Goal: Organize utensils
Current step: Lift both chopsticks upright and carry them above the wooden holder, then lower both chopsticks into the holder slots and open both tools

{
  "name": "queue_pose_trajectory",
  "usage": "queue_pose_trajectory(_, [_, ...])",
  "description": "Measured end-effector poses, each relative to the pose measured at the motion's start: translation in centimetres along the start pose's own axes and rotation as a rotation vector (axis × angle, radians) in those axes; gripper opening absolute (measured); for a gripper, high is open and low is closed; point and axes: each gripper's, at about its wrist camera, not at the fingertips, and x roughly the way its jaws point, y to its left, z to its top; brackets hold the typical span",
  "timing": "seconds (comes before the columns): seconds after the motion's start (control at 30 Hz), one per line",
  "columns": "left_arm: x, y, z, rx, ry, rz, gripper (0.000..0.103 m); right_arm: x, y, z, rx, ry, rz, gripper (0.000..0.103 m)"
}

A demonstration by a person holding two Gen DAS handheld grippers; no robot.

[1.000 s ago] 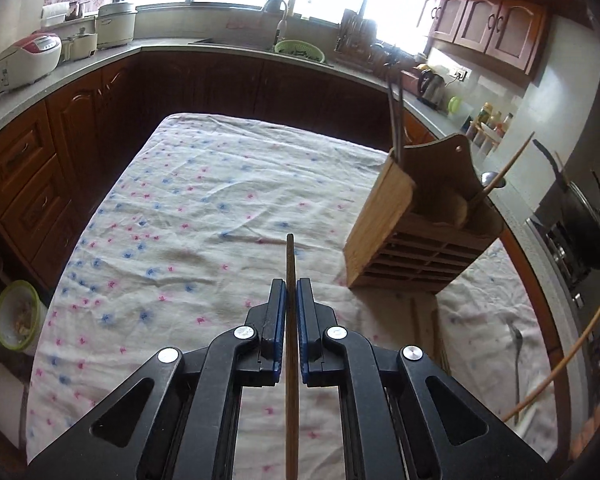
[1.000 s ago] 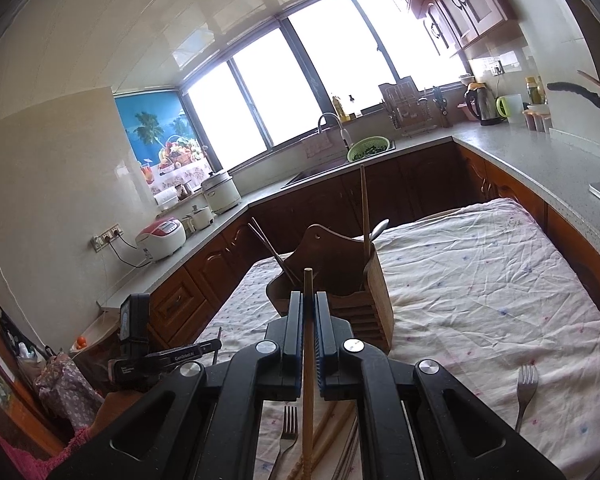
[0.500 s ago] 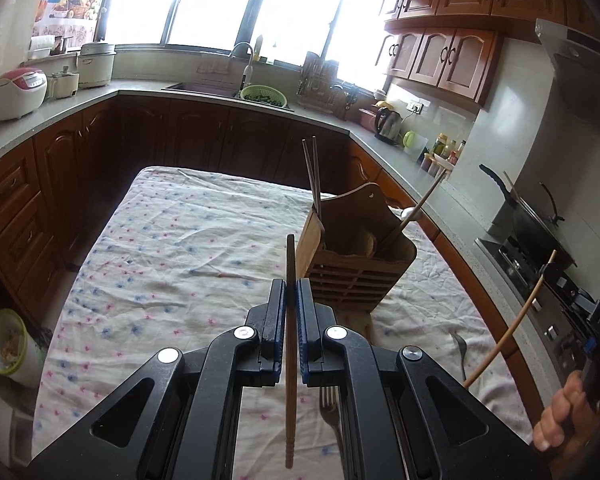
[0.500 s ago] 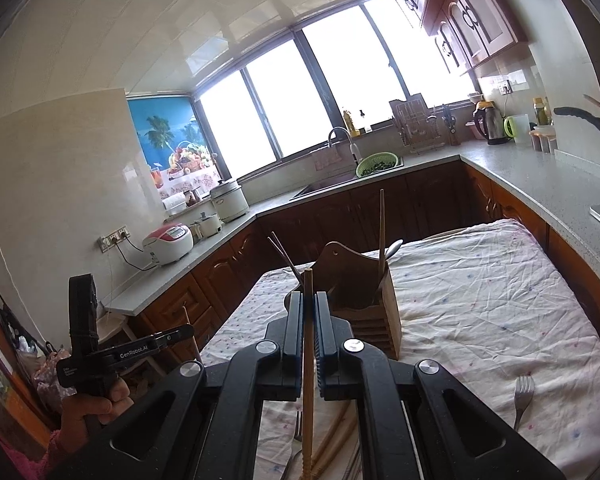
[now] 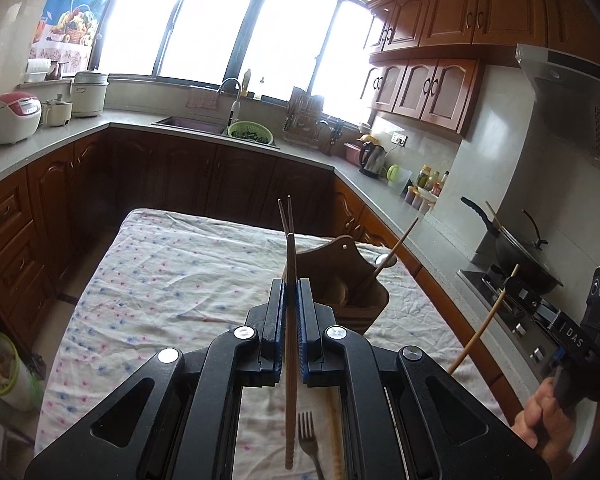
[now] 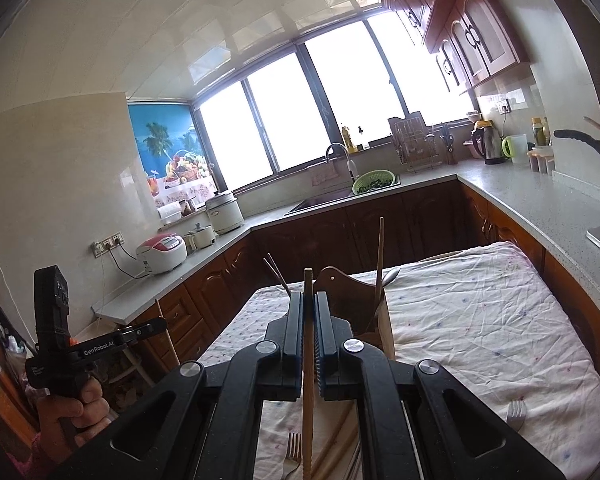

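A dark wooden chopstick [image 5: 290,360] stands clamped upright between the closed jaws of the left gripper [image 5: 291,292], its top rising above the jaw tips and its ridged lower end hanging over the surface [image 5: 160,280], which is covered with a white cloth dotted pink and blue. The right gripper [image 6: 309,300] is likewise closed on a paler chopstick [image 6: 308,380] held near vertical. Beyond both grippers, on the cloth, stands the wooden utensil holder [image 5: 352,280] with a slatted front and a shaped back board; two dark chopsticks [image 5: 285,220] lean out of its left compartment, and a pale chopstick [image 5: 388,256] and a spoon [image 6: 392,274] stand in its right one. On the cloth below the grippers lie a fork [image 5: 306,436] and loose pale chopsticks [image 5: 334,432]; another fork [image 6: 516,412] lies near the cloth's right edge. A hand [image 6: 76,408] grips the left gripper's handle at the frame's left. Behind are brown cabinets, a sink with a green colander [image 6: 374,182], and a rice cooker [image 5: 12,116].
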Motion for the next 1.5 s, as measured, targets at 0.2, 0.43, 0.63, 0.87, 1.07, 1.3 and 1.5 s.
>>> queue_pose_trajectory(0.2, [0.7,-1.7,3.3,0.037,-0.100,-0.013,0.004,1.9,-0.3,2.2,-0.024,-0.058,-0.024,0.005])
queue_pose_trajectory(0.43, [3.6,-2.9,8.2,0.034,-0.217,-0.020,0.004,5.0,-0.5,6.3,-0.069,-0.163,-0.073,0.005])
queue_pose_trajectory(0.63, [7.8,-3.1,10.1,0.022,-0.312,0.020,0.004,7.8,-0.5,8.3,-0.131,-0.247,-0.119,0.005])
queue_pose_trajectory(0.87, [13.5,-1.7,6.8,-0.006,-0.265,0.073,0.004,11.2,-1.6,5.0,-0.158,-0.223,-0.164,0.005])
queue_pose_trajectory(1.07, [15.2,-0.8,3.9,-0.024,-0.216,0.084,0.005,12.0,-2.7,1.9,-0.120,-0.197,-0.177,0.005])
queue_pose_trajectory(1.3, [15.5,-0.8,2.2,0.011,-0.173,0.082,0.005,12.7,-4.3,0.0,-0.047,-0.133,-0.197,0.005])
queue_pose_trajectory(1.5, [16.0,-1.3,1.3,0.050,-0.129,0.083,0.006,12.6,-4.6,0.6,-0.028,-0.113,-0.196,0.005])
